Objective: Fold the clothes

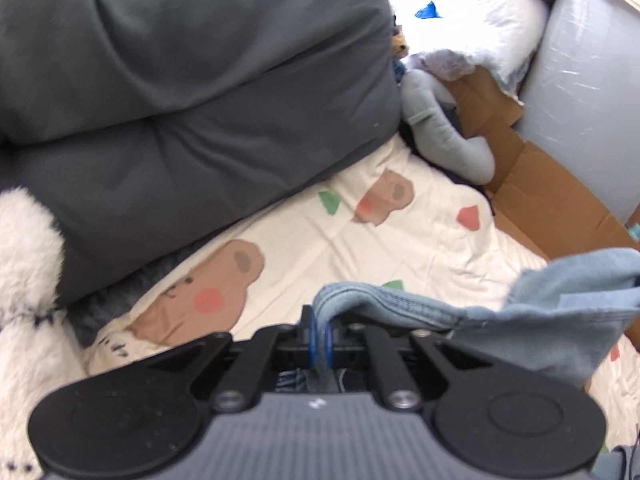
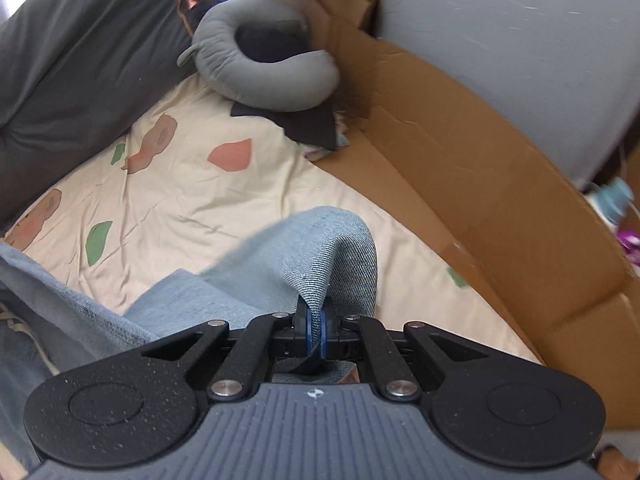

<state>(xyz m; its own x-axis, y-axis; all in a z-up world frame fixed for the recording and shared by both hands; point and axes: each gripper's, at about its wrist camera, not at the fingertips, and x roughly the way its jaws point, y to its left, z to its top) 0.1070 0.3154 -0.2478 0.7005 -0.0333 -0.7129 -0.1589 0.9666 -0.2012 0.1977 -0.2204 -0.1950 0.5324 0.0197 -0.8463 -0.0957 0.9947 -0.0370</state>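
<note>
A light blue denim garment (image 1: 540,312) hangs between both grippers above a cream bedsheet. My left gripper (image 1: 320,336) is shut on a hemmed edge of the denim, which drapes off to the right. In the right wrist view my right gripper (image 2: 316,332) is shut on a fold of the same denim garment (image 2: 320,252), and the cloth trails down to the lower left. The blue pads (image 2: 309,330) of both grippers pinch the fabric tightly.
The cream sheet (image 1: 320,240) has bear and shape prints. A dark grey duvet (image 1: 180,100) lies at the left, a grey neck pillow (image 2: 264,68) at the far end, brown cardboard (image 2: 460,168) along the right, and a white fluffy item (image 1: 24,260) at the left edge.
</note>
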